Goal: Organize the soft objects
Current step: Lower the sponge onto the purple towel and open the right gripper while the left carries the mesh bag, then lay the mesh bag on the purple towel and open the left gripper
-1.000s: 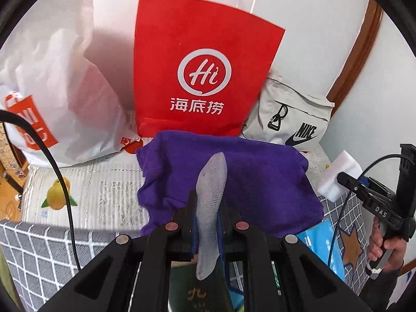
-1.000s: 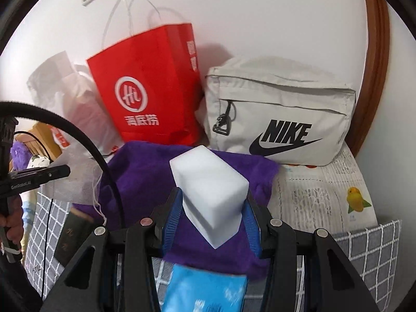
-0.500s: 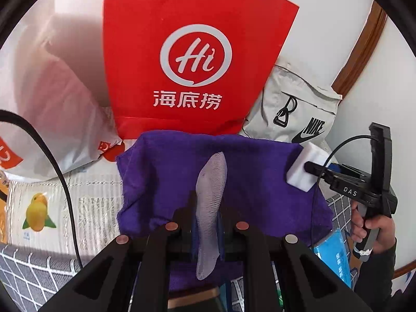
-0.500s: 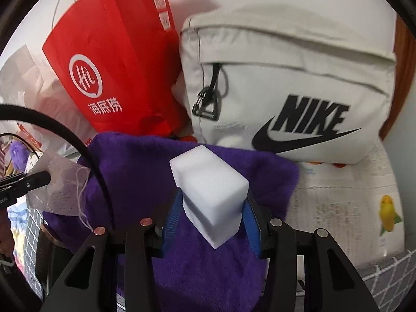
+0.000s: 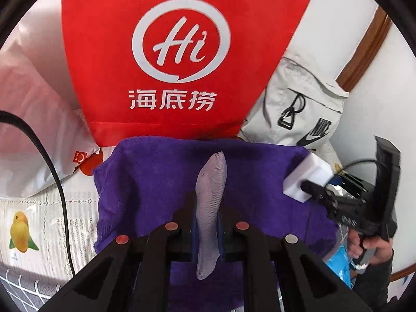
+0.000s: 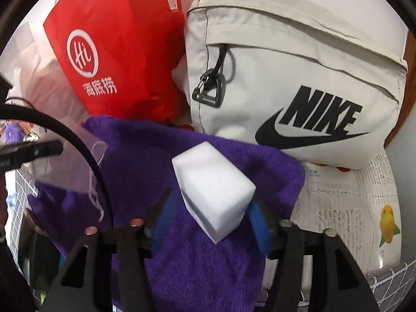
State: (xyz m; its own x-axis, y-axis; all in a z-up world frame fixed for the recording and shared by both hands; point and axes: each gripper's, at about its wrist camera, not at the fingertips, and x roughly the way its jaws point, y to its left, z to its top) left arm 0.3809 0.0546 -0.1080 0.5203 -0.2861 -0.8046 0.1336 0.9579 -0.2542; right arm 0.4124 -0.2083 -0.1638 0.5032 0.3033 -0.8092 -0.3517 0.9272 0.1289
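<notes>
Right tool (image 6: 208, 223) jaws now opening around white sponge (image 6: 213, 189), left tool (image 5: 208, 223) still clenching mesh pouch (image 5: 210, 202), purple towel (image 5: 156, 176) nearer

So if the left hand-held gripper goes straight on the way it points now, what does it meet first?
Most likely the purple towel spread right ahead of the left hand-held gripper, which is shut on a grey mesh piece. Depth is unclear.

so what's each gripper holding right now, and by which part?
Left gripper: shut on the mesh cloth, pinched near its lower end. Right gripper: opening, white foam block between the fingers, left finger clear of its lower half.
</notes>
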